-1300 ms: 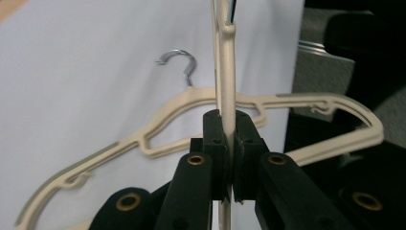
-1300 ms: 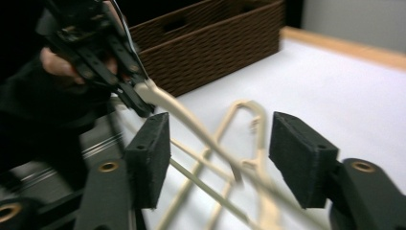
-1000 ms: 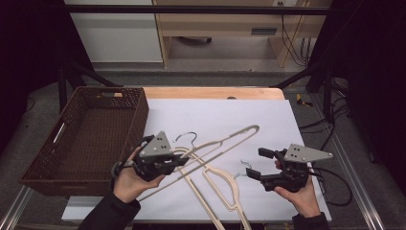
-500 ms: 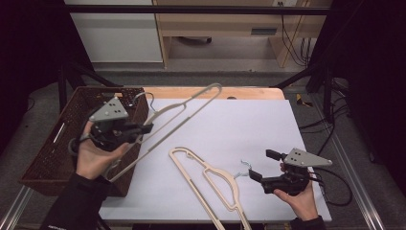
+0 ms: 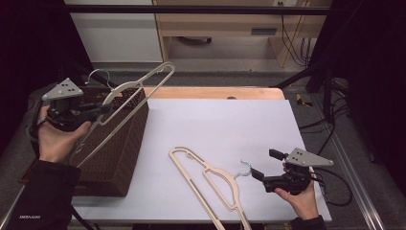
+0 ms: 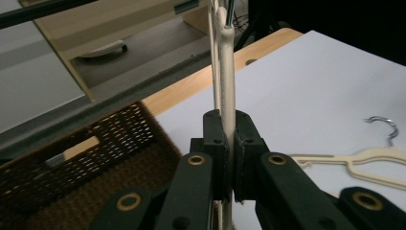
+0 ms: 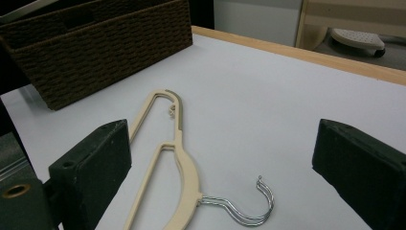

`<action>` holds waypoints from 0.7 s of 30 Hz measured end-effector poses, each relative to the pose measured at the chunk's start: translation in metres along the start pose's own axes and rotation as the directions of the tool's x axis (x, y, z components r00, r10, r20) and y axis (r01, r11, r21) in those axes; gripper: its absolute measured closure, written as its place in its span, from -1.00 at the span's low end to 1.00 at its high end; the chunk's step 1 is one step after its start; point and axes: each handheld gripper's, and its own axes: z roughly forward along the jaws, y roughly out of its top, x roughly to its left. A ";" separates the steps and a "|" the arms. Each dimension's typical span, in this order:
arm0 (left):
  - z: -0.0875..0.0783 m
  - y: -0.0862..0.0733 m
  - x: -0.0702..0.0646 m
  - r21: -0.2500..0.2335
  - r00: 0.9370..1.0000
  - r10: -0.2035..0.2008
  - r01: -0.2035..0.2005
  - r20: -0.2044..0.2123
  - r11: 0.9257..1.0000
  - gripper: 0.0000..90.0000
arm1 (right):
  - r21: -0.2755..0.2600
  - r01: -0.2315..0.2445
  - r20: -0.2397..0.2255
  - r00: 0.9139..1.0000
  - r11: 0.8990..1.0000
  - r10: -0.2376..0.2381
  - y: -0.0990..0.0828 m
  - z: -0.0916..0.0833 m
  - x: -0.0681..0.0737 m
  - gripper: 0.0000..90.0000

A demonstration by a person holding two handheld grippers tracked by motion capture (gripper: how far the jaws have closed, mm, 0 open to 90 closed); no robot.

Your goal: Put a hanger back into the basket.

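Right gripper [image 5: 261,176], at 5 o'clock on the table: its jaws have just been opening and stand wide apart, nothing between the pads. Just beyond its tips lies the flat hanger [image 5: 207,175], cream, resting on the white sheet [image 5: 225,124]. Long axis runs from 11 o'clock down to 5 o'clock in the high view; its metal hook [image 5: 245,168] is on the 3 o'clock side, curling toward the right gripper.

Left gripper [image 5: 98,109], at 9 o'clock, raised off the table: jaws closed tight on the lifted hanger [image 5: 139,86], pads pinching the cream bar edge-on in the left gripper view [image 6: 227,96]. This hanger is in the air over the basket's near-right rim, long axis sloping from 7 o'clock up to 1 o'clock, its wire hook at 11 o'clock above the gripper.

Basket [image 5: 119,143]: dark brown wicker, at the left edge of the sheet.

Farther: wooden table edge [image 5: 215,93] at 12 o'clock, then grey floor, pale cabinet, wooden furniture, cables at 2 o'clock.
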 end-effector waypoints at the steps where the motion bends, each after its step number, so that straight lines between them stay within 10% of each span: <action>1: 0.000 -0.002 0.002 -0.006 1.000 -0.012 0.012 -0.001 1.000 0.92 | 0.000 0.000 0.002 1.000 1.000 0.000 0.000 0.000 0.000 -0.86; 21: 0.000 -0.068 0.068 0.111 0.990 -0.092 0.104 -0.110 0.988 0.92 | 0.014 -0.003 0.001 1.000 1.000 0.003 -0.001 0.004 0.001 -0.87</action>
